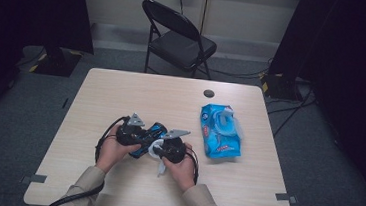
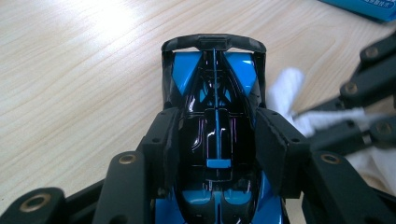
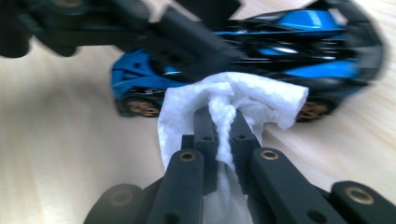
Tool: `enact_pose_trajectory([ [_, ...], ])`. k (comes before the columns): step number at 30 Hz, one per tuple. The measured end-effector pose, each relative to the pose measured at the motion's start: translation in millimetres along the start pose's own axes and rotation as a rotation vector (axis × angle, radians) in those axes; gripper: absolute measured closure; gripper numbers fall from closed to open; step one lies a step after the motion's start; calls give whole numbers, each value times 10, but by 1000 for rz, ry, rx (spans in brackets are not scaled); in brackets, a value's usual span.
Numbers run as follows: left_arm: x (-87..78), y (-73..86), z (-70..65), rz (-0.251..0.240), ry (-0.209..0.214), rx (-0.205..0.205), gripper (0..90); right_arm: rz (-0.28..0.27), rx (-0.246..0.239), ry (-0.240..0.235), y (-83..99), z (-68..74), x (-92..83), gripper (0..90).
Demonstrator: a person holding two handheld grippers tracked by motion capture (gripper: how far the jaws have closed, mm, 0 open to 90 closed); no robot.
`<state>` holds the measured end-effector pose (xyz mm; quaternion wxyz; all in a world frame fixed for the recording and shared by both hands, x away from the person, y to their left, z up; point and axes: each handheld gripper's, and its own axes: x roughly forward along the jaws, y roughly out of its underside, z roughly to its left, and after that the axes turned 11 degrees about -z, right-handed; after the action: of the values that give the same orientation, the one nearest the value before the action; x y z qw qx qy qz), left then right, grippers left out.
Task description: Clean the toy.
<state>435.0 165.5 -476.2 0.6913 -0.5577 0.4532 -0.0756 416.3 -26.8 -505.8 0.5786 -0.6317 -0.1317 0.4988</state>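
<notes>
A person at a wooden table [image 1: 121,92] cleans a blue-and-black toy race car [image 1: 146,136], pinned in the left gripper [image 1: 143,137] while the right gripper [image 1: 158,150] brings a white wipe [image 1: 156,148] to its side. The left gripper view looks straight down the car's [image 2: 215,116] long axis: the jaws stand part-closed, their pads [image 2: 161,140] pressing the cockpit from both flanks, and the rear wing points away from the hand. The right gripper [image 3: 224,126] has its jaws drawn narrow on a bunched fold of the wipe [image 3: 233,100], the loose end trailing back between the linkages. In the right gripper view the car [image 3: 243,60] lies broadside across the top, gold-hubbed wheels on the tabletop, so the car's length runs crosswise to the wipe-bearing jaws. The cloth meets the near flank between the two wheels; whether it presses firmly the blur leaves unclear. A stroke along the body would likely have to travel sideways, parallel to that flank, with the left gripper acting as the anchor. To the right of the car, well apart, rests a blue wet-wipe pack [image 1: 221,131] with its flap up. Beyond the car, past the table's far edge, stands a black folding chair [image 1: 179,40].
</notes>
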Motion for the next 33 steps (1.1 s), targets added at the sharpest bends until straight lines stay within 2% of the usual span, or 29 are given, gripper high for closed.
enact_pose_trajectory([
  [2, 0, 2, -1, 2, 3, -3, 511, 3, -9, -22, -2, 65, 26, 862],
  [5, -6, 4, 3, 1, 3, 1, 511, 8, -25, -25, -3, 135, 44, 862],
  [11, -6, 2, 1, 3, 2, 1, 511, 1, -13, -49, 16, 150, 39, 862],
  [18, -9, 4, 0, 3, 0, 3, 511, 9, -26, -80, 21, 268, 67, 862],
  [21, -10, 6, -1, 0, 0, 2, 511, 5, -10, -103, 32, 289, 77, 862],
  [24, -9, 7, -2, -1, 1, -1, 511, 10, -14, -116, 28, 328, 92, 863],
  [26, -11, 8, -1, 0, 1, 1, 511, 12, -20, -112, 25, 349, 99, 863],
  [27, -16, 7, 4, -1, -10, 15, 511, 12, -20, -114, 25, 351, 100, 863],
  [33, -13, 12, -2, -3, -2, 4, 511, 9, -15, -130, 35, 366, 103, 863],
])
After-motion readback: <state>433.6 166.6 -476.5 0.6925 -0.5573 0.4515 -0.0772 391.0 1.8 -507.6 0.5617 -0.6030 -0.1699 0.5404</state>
